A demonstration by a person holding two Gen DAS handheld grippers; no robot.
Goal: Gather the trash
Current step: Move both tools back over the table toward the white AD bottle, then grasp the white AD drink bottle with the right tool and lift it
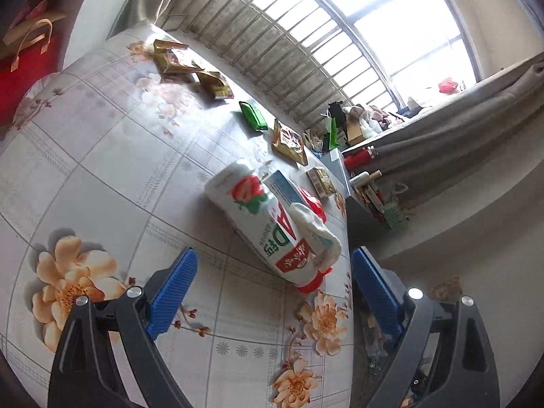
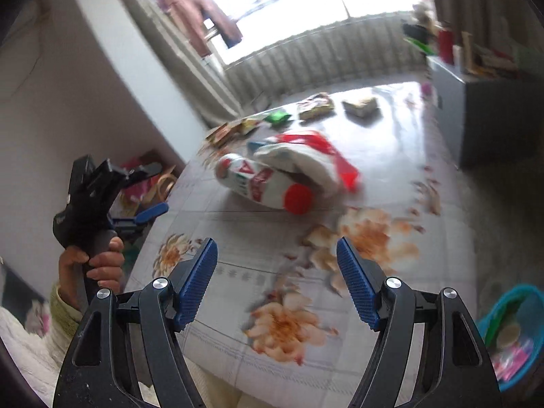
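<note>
A white bottle (image 1: 258, 217) with a strawberry label and a red cap lies on its side on the flowered tablecloth (image 1: 102, 170). A white cloth (image 1: 316, 231) and a red wrapper (image 1: 312, 204) are draped over it, and a blue-and-white carton (image 1: 282, 187) lies against it. Several gold wrappers (image 1: 176, 57) and one green wrapper (image 1: 252, 116) lie along the far edge. My left gripper (image 1: 275, 292) hangs open just short of the bottle, nothing between its fingers. My right gripper (image 2: 277, 282) is open above the near part of the table, well short of the bottle (image 2: 265, 183). A hand holds the left gripper (image 2: 153, 192) off the table's left edge.
A blue basket (image 2: 510, 326) with scraps in it stands on the floor at the lower right. A grey cabinet (image 2: 482, 115) stands past the table's right edge. Red gift bags (image 1: 23, 54) lie beyond the left edge. A barred window and a low wall run behind the table.
</note>
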